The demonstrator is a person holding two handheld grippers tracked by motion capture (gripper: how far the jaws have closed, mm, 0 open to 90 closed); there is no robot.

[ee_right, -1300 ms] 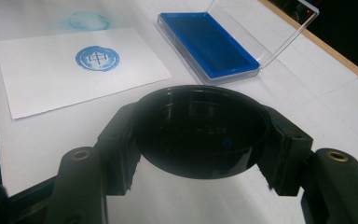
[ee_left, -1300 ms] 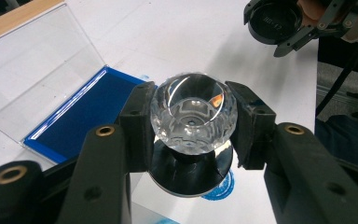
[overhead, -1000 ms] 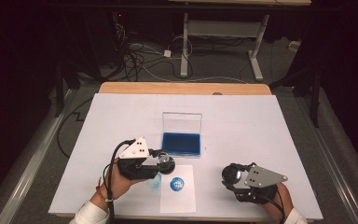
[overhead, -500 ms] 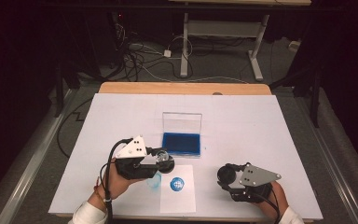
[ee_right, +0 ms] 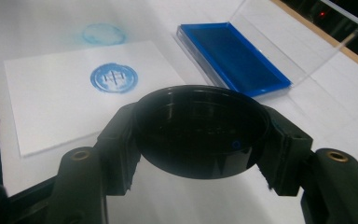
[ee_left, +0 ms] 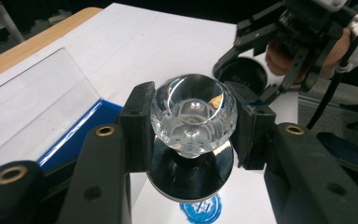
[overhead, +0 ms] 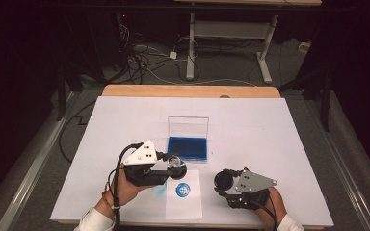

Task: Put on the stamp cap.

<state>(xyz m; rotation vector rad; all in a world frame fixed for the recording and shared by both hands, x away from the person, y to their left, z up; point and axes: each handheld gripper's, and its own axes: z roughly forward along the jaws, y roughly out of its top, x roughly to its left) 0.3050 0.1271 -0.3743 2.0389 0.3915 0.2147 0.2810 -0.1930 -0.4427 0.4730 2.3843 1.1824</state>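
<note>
Jaws of the left gripper (ee_left: 193, 126) clench a clear-knobbed stamp (ee_left: 193, 116) above the paper sheet (overhead: 184, 197), near the blue ink pad (overhead: 188, 148). Right gripper (ee_right: 200, 140) grasps the black cap (ee_right: 200, 133) over the counter (overhead: 270, 130).

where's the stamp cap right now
The black cap sits clamped in the right tongs, low on the right of the high view, just right of the stamped paper and below the blue ink pad.
</note>
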